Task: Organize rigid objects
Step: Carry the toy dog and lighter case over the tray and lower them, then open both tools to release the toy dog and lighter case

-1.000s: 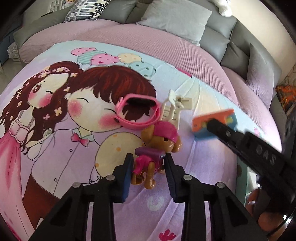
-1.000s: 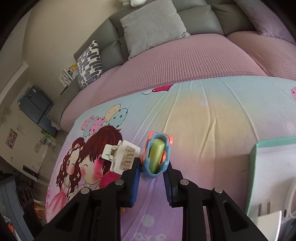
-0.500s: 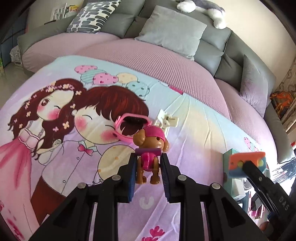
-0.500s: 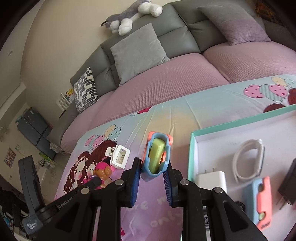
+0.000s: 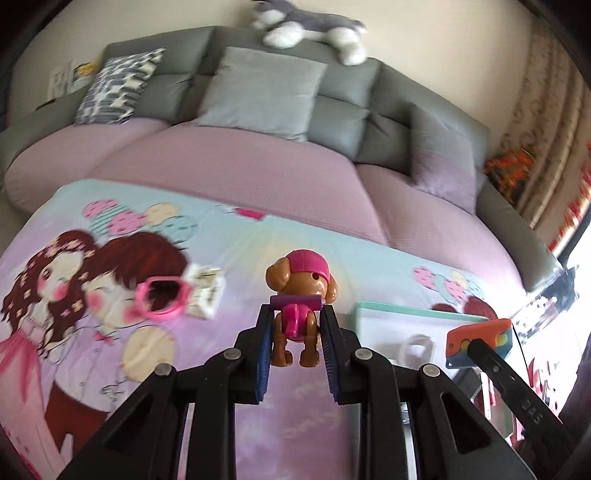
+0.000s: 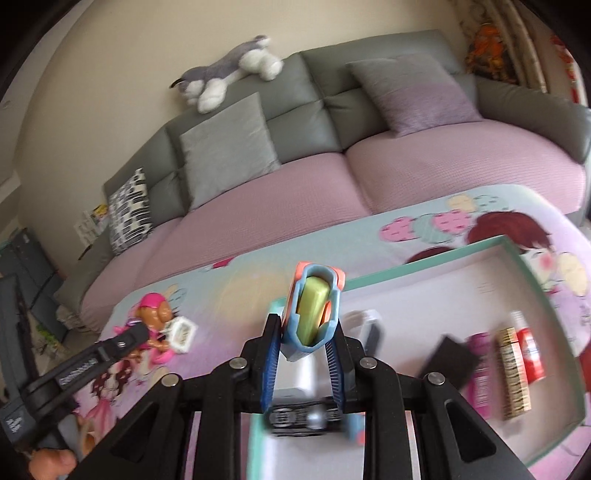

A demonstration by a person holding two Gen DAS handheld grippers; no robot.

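My left gripper (image 5: 295, 339) is shut on a brown toy puppy with a pink cap (image 5: 298, 295) and holds it above the cartoon bedsheet. My right gripper (image 6: 304, 343) is shut on a small blue, orange and green toy (image 6: 312, 310) and holds it over the near left corner of the teal-rimmed white box (image 6: 524, 258). That toy (image 5: 480, 343) and the box (image 5: 417, 308) also show at the right of the left wrist view. Pink toy glasses (image 5: 160, 295) and a white hair clip (image 5: 205, 291) lie on the sheet at the left.
The box holds several items: a black block (image 6: 452, 360), a pink tube (image 6: 480, 369), a gold stick (image 6: 511, 373), a red packet (image 6: 530, 354). A grey sofa with cushions (image 5: 258, 92) and a plush dog (image 5: 310, 29) stands behind.
Both grippers have risen and swung right with their toys held. The right gripper has moved from over the sheet to over the box. The left lifted the puppy off the sheet.
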